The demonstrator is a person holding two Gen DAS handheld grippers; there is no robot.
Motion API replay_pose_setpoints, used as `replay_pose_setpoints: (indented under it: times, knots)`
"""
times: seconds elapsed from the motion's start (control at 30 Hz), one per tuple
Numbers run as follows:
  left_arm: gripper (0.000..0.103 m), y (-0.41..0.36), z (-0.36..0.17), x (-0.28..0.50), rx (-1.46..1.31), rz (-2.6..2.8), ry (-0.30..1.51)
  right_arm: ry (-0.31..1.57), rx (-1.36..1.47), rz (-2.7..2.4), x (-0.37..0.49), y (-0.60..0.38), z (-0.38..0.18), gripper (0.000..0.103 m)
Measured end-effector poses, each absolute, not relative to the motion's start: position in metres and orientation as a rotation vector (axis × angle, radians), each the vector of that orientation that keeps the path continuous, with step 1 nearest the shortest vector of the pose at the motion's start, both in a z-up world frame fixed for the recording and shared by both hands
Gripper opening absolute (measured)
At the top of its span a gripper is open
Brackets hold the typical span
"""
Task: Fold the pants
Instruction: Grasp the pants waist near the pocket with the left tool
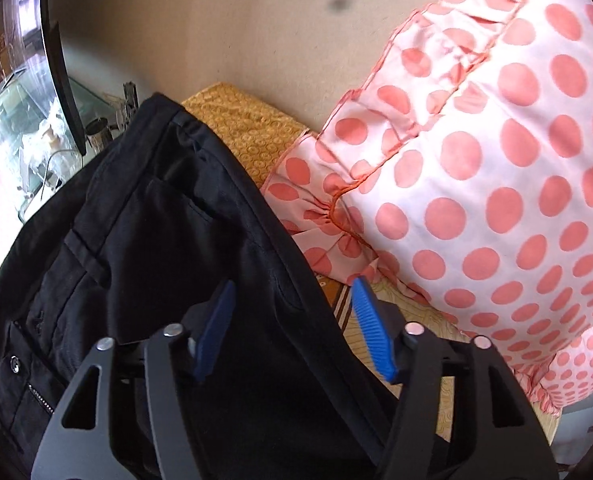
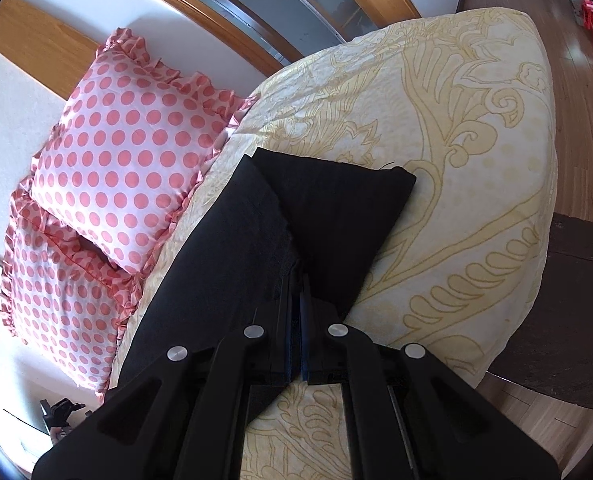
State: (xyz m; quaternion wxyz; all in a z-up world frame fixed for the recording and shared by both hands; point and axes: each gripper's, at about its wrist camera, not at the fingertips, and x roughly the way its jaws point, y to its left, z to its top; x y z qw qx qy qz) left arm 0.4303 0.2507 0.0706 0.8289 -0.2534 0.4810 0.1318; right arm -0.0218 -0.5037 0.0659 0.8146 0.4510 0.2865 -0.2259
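Observation:
Black pants lie on the bed, the waist end with button and zipper in the left wrist view. My left gripper is open, its blue fingers astride the pants' right edge, one pad over the fabric, the other beyond it. In the right wrist view the pant legs lie folded on the cream patterned bedspread. My right gripper is shut on the pants' fabric at the fold.
Pink polka-dot pillows lie just beside the pants by the wall. A yellow patterned cushion sits behind the waist. A glass table stands at left. Wooden floor and a dark table lie beyond the bed edge.

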Motion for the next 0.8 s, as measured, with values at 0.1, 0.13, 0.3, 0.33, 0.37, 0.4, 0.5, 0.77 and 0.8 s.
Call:
replay_pose_setpoints:
  times: [0.1, 0.13, 0.3, 0.33, 0.37, 0.4, 0.5, 0.77, 0.8]
  knots:
    - [0.020, 0.259, 0.059, 0.431, -0.599, 0.276, 1.037, 0.616, 0.952, -0.486, -0.021, -0.503, 0.067, 0.003]
    - [0.013, 0.263, 0.057, 0.428, -0.620, 0.276, 1.032, 0.618, 0.948, -0.486, -0.021, -0.503, 0.067, 0.003]
    - [0.008, 0.268, 0.067, 0.400, -0.621, 0.261, 0.978, 0.625, 0.938, -0.483, -0.020, -0.503, 0.068, 0.003]
    - [0.008, 0.271, 0.072, 0.395, -0.619, 0.250, 0.959, 0.626, 0.940, -0.481, -0.020, -0.504, 0.068, 0.003]
    - [0.007, 0.273, 0.079, 0.384, -0.619, 0.240, 0.935, 0.626, 0.941, -0.477, -0.019, -0.506, 0.069, 0.003]
    - [0.007, 0.274, 0.087, 0.375, -0.618, 0.230, 0.914, 0.627, 0.938, -0.473, -0.018, -0.507, 0.070, 0.003]
    - [0.007, 0.277, 0.111, 0.333, -0.611, 0.187, 0.839, 0.614, 0.911, -0.459, -0.013, -0.512, 0.079, 0.003]
    - [0.007, 0.275, 0.144, 0.164, -0.577, 0.173, 0.661, 0.572, 0.838, -0.457, 0.000, -0.528, 0.105, 0.003]
    - [0.007, 0.273, 0.139, 0.142, -0.569, 0.191, 0.651, 0.571, 0.841, -0.458, -0.001, -0.530, 0.104, 0.003]
